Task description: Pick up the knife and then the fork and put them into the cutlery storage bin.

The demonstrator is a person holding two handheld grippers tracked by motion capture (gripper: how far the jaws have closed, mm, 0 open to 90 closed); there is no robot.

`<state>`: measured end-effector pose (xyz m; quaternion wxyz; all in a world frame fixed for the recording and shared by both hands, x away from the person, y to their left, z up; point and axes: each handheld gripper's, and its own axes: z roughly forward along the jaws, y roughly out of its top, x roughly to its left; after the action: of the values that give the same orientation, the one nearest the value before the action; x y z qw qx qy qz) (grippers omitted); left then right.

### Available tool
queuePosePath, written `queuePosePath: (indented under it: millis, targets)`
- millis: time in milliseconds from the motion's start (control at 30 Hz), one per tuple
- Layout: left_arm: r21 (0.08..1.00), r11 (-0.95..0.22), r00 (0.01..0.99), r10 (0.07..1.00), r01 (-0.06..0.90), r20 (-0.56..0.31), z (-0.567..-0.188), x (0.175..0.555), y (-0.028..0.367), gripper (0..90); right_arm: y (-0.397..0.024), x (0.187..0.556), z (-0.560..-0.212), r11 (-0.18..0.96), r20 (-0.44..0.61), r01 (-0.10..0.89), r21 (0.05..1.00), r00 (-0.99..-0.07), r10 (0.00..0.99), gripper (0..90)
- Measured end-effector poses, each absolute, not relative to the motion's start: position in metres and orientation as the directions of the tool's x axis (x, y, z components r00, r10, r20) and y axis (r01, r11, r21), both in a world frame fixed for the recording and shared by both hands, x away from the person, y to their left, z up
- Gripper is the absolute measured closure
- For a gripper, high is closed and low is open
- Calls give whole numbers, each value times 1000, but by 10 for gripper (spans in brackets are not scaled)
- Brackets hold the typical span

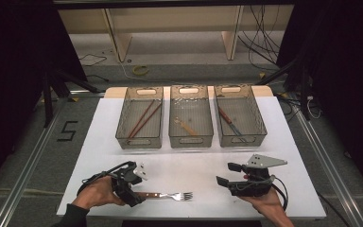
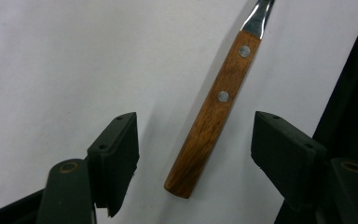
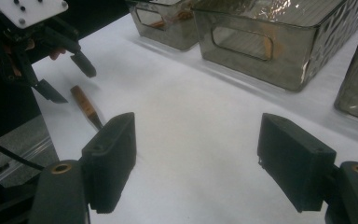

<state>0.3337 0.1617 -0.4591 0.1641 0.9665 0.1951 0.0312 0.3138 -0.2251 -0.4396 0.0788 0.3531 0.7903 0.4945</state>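
Note:
A fork (image 1: 169, 195) with a wooden handle and metal tines lies on the white table near the front left, tines pointing right. My left gripper (image 1: 138, 188) is open at the handle's end. In the left gripper view the handle (image 2: 214, 116) lies between the two spread jaws, touching neither, with the left gripper (image 2: 196, 154) low over the table. My right gripper (image 1: 227, 174) hovers open at the front right with nothing between its fingers (image 3: 109, 154). From the right gripper view I see the left gripper (image 3: 65, 79) and the fork handle (image 3: 85, 105) farther off.
Three clear grey bins stand in a row at the back. The left bin (image 1: 140, 137) holds brown chopsticks (image 1: 144, 118), the middle bin (image 1: 191, 137) a pale wooden utensil, and the right bin (image 1: 262, 127) thin red and blue utensils. Open white table (image 1: 184, 163) lies between bins and grippers.

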Motion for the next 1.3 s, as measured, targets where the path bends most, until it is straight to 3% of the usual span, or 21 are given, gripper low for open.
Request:
queuePosePath:
  millis: [433, 800, 1000, 1300]
  targets:
    - [261, -916, 949, 316, 304, 5, -466, 333, 156, 539, -224, 314, -440, 265, 224, 480, 836, -740, 634, 290]
    - [266, -915, 949, 314, 303, 0, -466, 334, 157, 645, -224, 314, -440, 265, 226, 481, 836, -740, 633, 290]
    - [260, -936, 969, 249, 238, 9, -466, 331, 156, 727, -225, 314, -440, 261, 229, 484, 835, -738, 635, 291]
    - [279, -937, 973, 228, 211, 28, -465, 329, 156, 747, -224, 314, -440, 262, 231, 485, 835, -739, 633, 291]
